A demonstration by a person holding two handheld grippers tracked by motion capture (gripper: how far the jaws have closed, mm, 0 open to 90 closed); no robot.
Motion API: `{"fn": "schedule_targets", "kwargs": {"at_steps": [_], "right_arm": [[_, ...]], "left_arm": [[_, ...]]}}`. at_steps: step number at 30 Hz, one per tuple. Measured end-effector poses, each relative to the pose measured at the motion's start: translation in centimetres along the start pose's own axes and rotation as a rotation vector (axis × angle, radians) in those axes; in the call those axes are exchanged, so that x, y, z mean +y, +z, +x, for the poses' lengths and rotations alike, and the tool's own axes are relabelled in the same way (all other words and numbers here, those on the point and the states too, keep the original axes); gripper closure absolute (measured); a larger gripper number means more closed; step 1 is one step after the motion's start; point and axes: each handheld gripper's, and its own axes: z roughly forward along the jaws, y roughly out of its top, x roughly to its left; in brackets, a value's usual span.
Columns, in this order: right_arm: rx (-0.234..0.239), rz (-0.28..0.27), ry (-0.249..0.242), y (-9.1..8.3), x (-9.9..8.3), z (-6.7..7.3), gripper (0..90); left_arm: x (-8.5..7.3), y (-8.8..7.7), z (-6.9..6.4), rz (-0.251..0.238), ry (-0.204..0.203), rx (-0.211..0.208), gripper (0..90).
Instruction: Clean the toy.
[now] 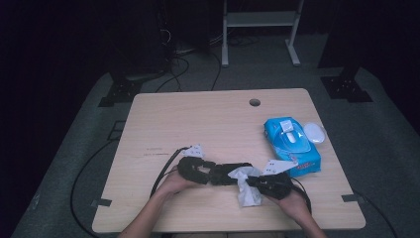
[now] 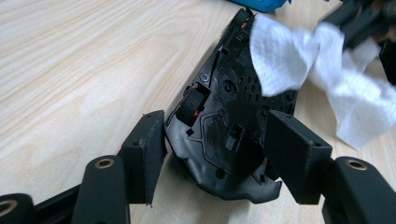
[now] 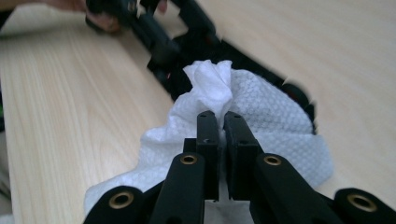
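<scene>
A flat black plastic device (image 1: 233,171) lies near the table's front edge, its underside up in the left gripper view (image 2: 229,107). My left gripper (image 1: 214,173) (image 2: 217,126) stands open around its near end, the pads close beside it without clearly pressing. My right gripper (image 1: 253,180) (image 3: 217,116) is shut on a bunched white wet wipe (image 1: 249,193) (image 3: 271,107). The wipe (image 2: 289,60) drapes over the device's far end. The device's black edge (image 3: 243,58) shows behind the wipe, with the left gripper (image 3: 154,32) farther off.
A blue pack of wet wipes (image 1: 292,144) lies at the right side of the wooden table (image 1: 208,119), with a white oval lid (image 1: 314,133) beside it. A cable hole (image 1: 254,102) sits near the far edge. Cables trail off the left gripper.
</scene>
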Motion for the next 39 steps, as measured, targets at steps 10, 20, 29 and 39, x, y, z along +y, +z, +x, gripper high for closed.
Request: {"fn": "schedule_targets", "kwargs": {"at_steps": [10, 20, 29, 39], "right_arm": [[-0.020, 0.047, 0.037, 0.8, 1.5, -1.4, 84.9], [-0.017, 0.031, -0.015, 0.8, 0.3, -0.5, 85.6], [-0.033, -0.013, -0.033, 0.7, -0.4, -0.2, 85.9], [-0.043, -0.027, -0.071, 0.5, -0.9, 0.3, 85.9]], "left_arm": [[-0.1, 0.0, 0.0, -0.002, 0.004, 0.000, 38.8], [-0.3, 0.0, -0.1, 0.013, -0.008, -0.004, 37.6], [-0.3, 0.3, 0.1, 0.006, -0.035, -0.015, 35.2], [-0.3, 0.3, -0.9, 0.008, 0.018, 0.003, 34.7]]}}
